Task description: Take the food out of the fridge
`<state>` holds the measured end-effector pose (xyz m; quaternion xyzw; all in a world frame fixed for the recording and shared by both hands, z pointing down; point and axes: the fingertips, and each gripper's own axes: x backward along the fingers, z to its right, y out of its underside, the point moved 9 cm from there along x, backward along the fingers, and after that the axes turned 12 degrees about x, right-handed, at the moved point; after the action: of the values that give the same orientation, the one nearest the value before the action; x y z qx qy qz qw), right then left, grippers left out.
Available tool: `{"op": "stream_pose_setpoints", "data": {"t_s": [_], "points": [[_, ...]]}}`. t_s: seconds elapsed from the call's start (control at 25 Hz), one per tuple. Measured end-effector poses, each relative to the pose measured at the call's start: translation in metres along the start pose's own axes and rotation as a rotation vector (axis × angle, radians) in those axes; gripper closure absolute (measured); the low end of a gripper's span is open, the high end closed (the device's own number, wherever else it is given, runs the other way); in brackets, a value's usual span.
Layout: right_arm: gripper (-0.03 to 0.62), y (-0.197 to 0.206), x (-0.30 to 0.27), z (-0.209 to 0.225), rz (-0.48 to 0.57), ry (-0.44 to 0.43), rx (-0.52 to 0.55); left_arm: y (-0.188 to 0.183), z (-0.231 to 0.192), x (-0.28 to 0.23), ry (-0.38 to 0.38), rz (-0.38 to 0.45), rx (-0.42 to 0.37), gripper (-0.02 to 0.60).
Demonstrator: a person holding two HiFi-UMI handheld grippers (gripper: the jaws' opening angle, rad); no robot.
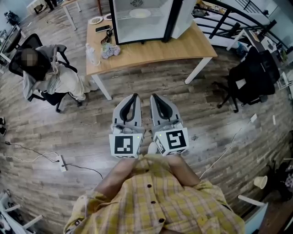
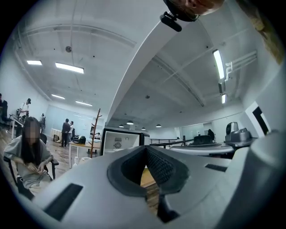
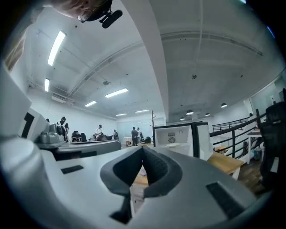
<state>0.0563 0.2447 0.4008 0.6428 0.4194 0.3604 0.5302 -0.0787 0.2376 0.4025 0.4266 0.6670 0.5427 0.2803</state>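
Head view: I hold the left gripper [image 1: 134,97] and right gripper [image 1: 154,97] side by side, level, jaws together and empty, well short of the table [image 1: 183,45]. A plate [image 1: 139,13] sits inside the open fridge [image 1: 137,31].

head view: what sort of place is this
Probably an open-plan office or lab: a mini fridge stands on a wooden desk, a wheeled office chair stands nearby, and strip lights line a high ceiling.
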Motion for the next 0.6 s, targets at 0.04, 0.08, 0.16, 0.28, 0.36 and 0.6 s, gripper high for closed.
{"op": "stream_pose_setpoints", "data": {"t_s": [0.04, 0.08, 0.16, 0.28, 0.36, 0.6], "points": [[0.586, 0.0, 0.0, -0.001, 0.0, -0.002, -0.005, 0.0, -0.001, 0.001, 0.0, 0.001, -0.001, 0.574], [0.586, 0.001, -0.001, -0.003, 0.0, -0.004, -0.011, 0.0, -0.002, 0.002, 0.0, 0.003, 0.001, 0.574], [0.586, 0.002, -0.001, -0.005, -0.005, -0.002, -0.02, -0.002, -0.004, 0.002, 0.002, 0.003, 0.009, 0.574], [0.586, 0.0, -0.005, -0.011, -0.007, 0.008, -0.021, -0.003, -0.011, 0.005, 0.015, 0.0, 0.017, 0.574], [0.586, -0.002, -0.009, -0.017, -0.005, 0.017, -0.017, -0.005, -0.018, 0.008, 0.025, 0.002, 0.02, 0.574], [0.586, -0.007, -0.013, -0.03, -0.01, 0.064, 0.009, -0.007, -0.035, 0.015, 0.023, 0.016, 0.047, 0.574]]}}
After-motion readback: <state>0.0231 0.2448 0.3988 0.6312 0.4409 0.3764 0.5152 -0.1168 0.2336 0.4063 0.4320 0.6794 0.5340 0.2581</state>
